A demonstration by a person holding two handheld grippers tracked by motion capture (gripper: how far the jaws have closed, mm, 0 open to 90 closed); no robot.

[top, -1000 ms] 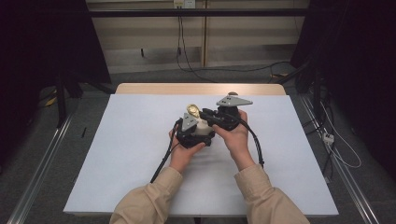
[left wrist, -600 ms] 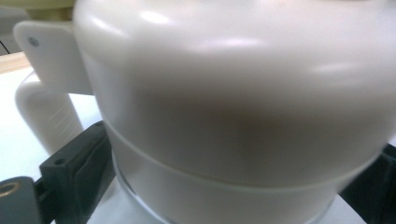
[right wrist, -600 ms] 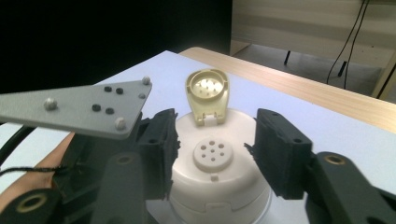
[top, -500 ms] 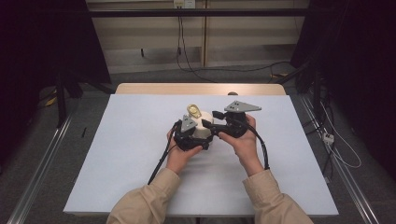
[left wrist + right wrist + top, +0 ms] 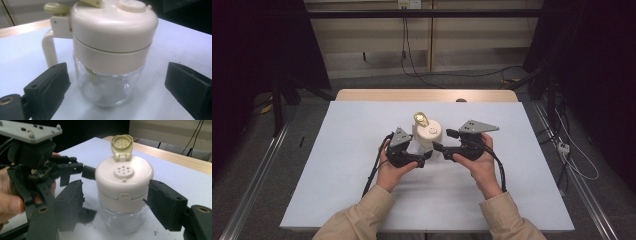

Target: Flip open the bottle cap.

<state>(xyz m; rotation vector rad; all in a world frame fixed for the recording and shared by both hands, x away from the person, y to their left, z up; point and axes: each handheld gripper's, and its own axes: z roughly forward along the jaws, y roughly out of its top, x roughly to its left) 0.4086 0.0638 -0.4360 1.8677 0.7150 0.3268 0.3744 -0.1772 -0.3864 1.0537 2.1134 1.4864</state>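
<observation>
A small glass jar [image 5: 428, 142] with a cream plastic lid [image 5: 124, 178] stands upright on the white table [image 5: 337, 165], near the middle and a little toward the far side. The lid has a flip cap [image 5: 121, 147] hinged open and standing up, showing a round patch of shaker holes beneath it. In the left gripper view a cream handle [image 5: 48, 51] runs down the jar's left side.

The left tongs [image 5: 424, 155] sit just left of the jar, held in the person's left hand [image 5: 392, 167]. Their jaws stand open on either side of the glass body, with bare table showing between each pad and the glass, so they grip nothing.

The right tongs [image 5: 442, 142] come in from the right, held in the right hand [image 5: 479, 165]. Their jaws have just been opening; the jar stands between them at lid height, and the pads are clear of it on both sides, the right one only narrowly. In the right gripper view the left tongs appear beyond the jar at the left, under their grey plate [image 5: 27, 131].

Both sleeves [image 5: 362, 215] enter from the near edge of the table.
</observation>
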